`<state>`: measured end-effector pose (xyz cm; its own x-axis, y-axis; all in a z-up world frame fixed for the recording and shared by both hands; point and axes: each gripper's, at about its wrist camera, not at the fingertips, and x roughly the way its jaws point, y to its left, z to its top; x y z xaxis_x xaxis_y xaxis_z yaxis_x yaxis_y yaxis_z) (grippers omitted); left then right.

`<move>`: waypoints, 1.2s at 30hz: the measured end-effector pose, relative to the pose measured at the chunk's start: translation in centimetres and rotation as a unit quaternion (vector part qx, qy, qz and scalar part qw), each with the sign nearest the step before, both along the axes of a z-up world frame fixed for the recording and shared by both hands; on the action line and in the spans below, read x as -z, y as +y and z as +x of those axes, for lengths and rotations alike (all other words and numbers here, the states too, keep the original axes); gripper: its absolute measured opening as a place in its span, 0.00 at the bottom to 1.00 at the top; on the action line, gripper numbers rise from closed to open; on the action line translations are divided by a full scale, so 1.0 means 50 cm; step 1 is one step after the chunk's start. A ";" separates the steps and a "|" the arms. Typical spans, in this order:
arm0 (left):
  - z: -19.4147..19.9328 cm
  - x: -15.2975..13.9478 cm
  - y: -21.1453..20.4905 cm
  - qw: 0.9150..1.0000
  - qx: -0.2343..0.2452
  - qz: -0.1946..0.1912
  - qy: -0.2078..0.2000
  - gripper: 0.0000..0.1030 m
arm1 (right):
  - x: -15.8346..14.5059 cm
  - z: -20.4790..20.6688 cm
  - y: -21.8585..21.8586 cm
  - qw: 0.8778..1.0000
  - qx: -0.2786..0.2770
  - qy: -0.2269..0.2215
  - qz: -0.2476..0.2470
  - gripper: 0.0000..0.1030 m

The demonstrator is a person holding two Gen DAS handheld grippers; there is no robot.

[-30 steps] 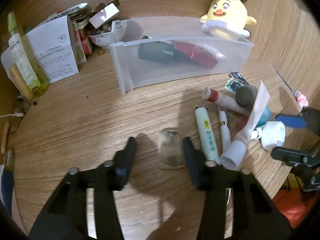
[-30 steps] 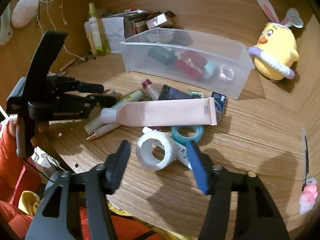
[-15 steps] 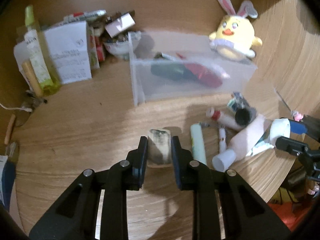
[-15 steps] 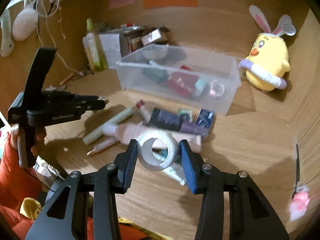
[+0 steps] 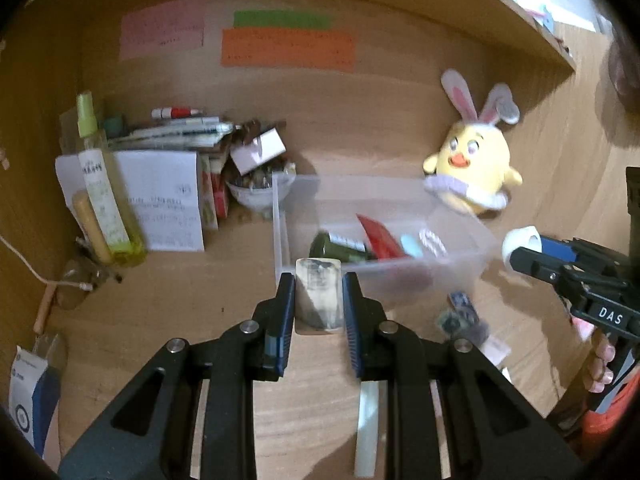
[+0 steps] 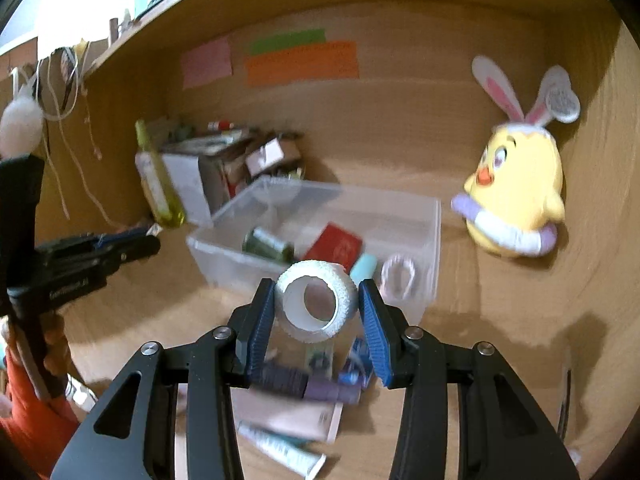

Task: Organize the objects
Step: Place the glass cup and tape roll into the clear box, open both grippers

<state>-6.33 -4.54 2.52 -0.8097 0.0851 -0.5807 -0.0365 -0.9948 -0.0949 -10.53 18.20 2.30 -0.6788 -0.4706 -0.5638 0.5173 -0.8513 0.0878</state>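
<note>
Wooden desk (image 5: 168, 320): left tongs (image 5: 318, 300) pinch jar (image 5: 318, 294), right tongs (image 6: 316, 306) pinch tape roll (image 6: 316, 300).

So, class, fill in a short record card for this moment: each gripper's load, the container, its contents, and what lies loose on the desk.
left gripper: shut on small smudged jar
right gripper: shut on white tape roll
container: clear plastic bin
bin contents: dark green bottle, red packet, others
loose on desk: tubes

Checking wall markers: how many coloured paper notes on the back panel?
3: pink note at left, green strip at upper middle, orange note directly beneath the green. None appears hidden.
</note>
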 end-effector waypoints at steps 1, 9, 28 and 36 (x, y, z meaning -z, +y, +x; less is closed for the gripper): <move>-0.006 -0.006 0.000 1.000 -0.002 0.000 0.004 0.22 | -0.009 -0.009 -0.003 1.000 0.000 0.004 -0.003 0.38; -0.070 -0.023 0.007 1.000 -0.003 0.005 0.001 0.22 | -0.040 -0.084 -0.036 1.000 0.005 0.021 0.008 0.38; -0.207 0.071 0.039 0.996 0.021 0.004 -0.082 0.22 | 0.095 -0.243 -0.080 0.993 0.003 -0.099 0.064 0.38; -0.206 0.074 0.049 0.996 0.029 -0.001 -0.086 0.25 | 0.107 -0.254 -0.091 0.991 0.006 -0.102 0.086 0.38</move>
